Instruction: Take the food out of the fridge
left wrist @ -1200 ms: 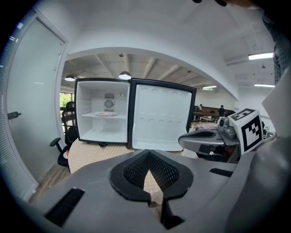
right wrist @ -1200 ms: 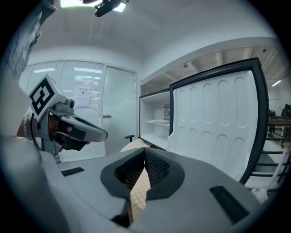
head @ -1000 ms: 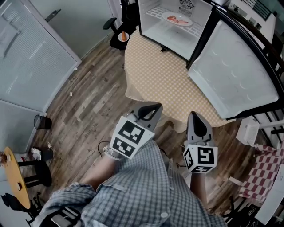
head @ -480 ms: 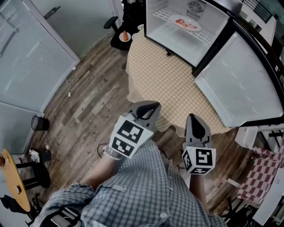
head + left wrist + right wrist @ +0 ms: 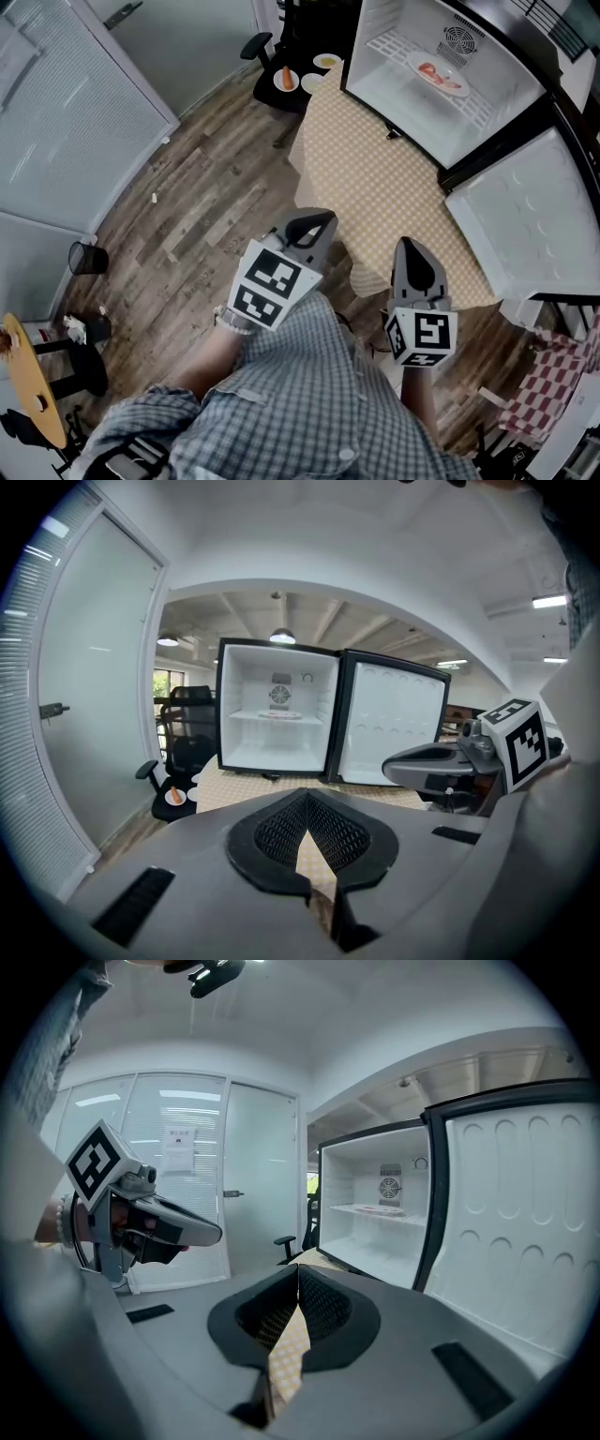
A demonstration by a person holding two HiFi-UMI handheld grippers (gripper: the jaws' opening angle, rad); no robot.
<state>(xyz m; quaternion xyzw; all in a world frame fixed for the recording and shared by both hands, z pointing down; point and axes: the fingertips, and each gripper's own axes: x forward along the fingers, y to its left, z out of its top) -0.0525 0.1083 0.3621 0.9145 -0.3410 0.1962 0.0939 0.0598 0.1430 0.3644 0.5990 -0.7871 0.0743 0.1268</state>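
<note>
Both devices are held low in front of a person in a checked shirt (image 5: 300,403), over the wood floor (image 5: 206,197), pointing toward the fridge.

Left hand-held gripper (image 5: 319,223): jaws closed together at the tips, nothing between them; only the checked cloth shows through the slit behind the tips.

Right hand-held gripper (image 5: 412,246): jaws likewise together at the tips, nothing held. It sits just right of the left one, and the two are apart.

A small fridge (image 5: 412,105) stands on a surface covered with a tan checked cloth (image 5: 375,178). Its door (image 5: 525,216) is swung fully open to the right.

The food is on a plate (image 5: 439,73) resting on the white wire shelf (image 5: 398,45) inside the fridge, below the round fan grille on the back wall. The food is pinkish-red; I cannot tell what kind. Both hand-held grippers are well apart from it, short of the surface's near edge.

A black office chair (image 5: 255,44) beside the surface's far left edge carries small plates; one (image 5: 286,80) holds an orange item.

A dark wastebasket (image 5: 87,258) stands on the floor at left.
</note>
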